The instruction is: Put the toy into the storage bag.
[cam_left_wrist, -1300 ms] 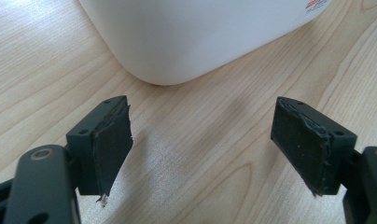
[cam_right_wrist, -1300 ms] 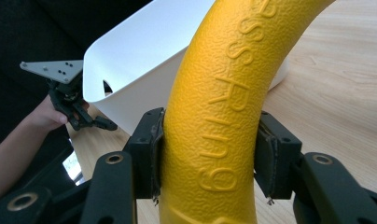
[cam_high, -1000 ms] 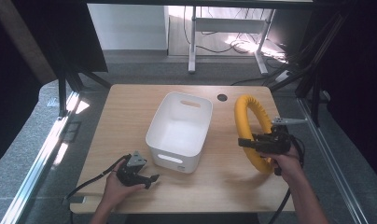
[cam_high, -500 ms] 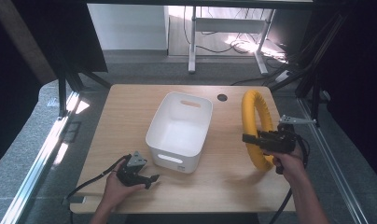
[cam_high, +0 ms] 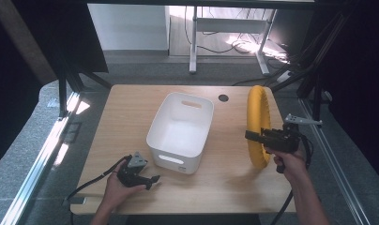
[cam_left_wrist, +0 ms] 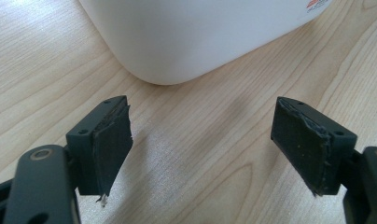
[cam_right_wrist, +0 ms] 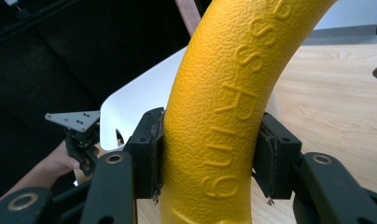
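I am holding the yellow ring (cam_high: 259,125) upright on its edge, its flat faces turning toward the white bin (cam_high: 180,132) on one side and the table's right edge on the other, so its long span is running from near me toward the far edge of the table (cam_high: 126,122). Its lowest part is sitting at the tabletop just under my right hand-held gripper (cam_right_wrist: 209,154). That hand-held gripper is pinching the ring's thick tube from both sides, the pads pressing into the pebbled yellow surface where raised letters are running along the curve. In the high view the same hand-held gripper (cam_high: 253,136) is lying level, pointing toward the bin.

My left hand-held gripper (cam_left_wrist: 203,144) is resting low over the wood with its jaws spread wide and nothing between them; the bin's rounded white corner is sitting just beyond its tips.

The table is pale wood with a dark round hole (cam_high: 223,98) beyond the bin. Past it, grey floor is stretching out, with sunlight falling on cables near a white desk frame (cam_high: 193,42).
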`<state>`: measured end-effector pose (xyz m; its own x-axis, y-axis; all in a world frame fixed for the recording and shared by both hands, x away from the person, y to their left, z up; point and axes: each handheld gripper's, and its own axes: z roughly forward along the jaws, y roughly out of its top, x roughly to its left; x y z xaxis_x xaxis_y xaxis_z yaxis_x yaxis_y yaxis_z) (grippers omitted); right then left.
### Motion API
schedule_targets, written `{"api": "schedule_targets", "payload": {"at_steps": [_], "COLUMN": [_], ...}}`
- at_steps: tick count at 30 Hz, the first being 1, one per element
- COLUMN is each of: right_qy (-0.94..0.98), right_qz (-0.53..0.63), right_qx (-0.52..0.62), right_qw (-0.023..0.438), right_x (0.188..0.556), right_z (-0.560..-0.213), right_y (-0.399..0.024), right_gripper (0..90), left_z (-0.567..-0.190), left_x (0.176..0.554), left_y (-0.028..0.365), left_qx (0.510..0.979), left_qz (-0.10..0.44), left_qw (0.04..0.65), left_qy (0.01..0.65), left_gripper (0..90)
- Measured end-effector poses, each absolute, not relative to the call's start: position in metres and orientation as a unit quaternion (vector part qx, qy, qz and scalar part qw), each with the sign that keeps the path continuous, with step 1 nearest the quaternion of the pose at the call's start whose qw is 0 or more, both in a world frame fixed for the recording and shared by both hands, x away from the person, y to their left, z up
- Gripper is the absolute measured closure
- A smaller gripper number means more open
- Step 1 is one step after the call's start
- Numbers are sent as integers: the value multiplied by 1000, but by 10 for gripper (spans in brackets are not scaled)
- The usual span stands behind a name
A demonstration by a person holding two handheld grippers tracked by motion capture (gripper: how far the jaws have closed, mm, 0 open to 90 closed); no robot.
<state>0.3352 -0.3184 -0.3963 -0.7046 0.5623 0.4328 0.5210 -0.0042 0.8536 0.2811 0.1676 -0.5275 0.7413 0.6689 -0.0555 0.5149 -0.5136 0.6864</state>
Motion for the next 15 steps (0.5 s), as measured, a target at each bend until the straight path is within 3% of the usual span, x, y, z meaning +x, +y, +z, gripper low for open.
{"api": "schedule_targets", "payload": {"at_steps": [15], "right_qy": [686], "right_qz": [621], "right_qx": [376], "right_qw": [38], "right_x": [334], "right_z": [-392], "right_y": [-316], "right_gripper": [501], "left_z": [-527], "left_x": [281], "left_y": [168], "left_qx": [864], "left_qz": [108], "left_qw": [353], "left_qy": [342], "left_gripper": [203]}}
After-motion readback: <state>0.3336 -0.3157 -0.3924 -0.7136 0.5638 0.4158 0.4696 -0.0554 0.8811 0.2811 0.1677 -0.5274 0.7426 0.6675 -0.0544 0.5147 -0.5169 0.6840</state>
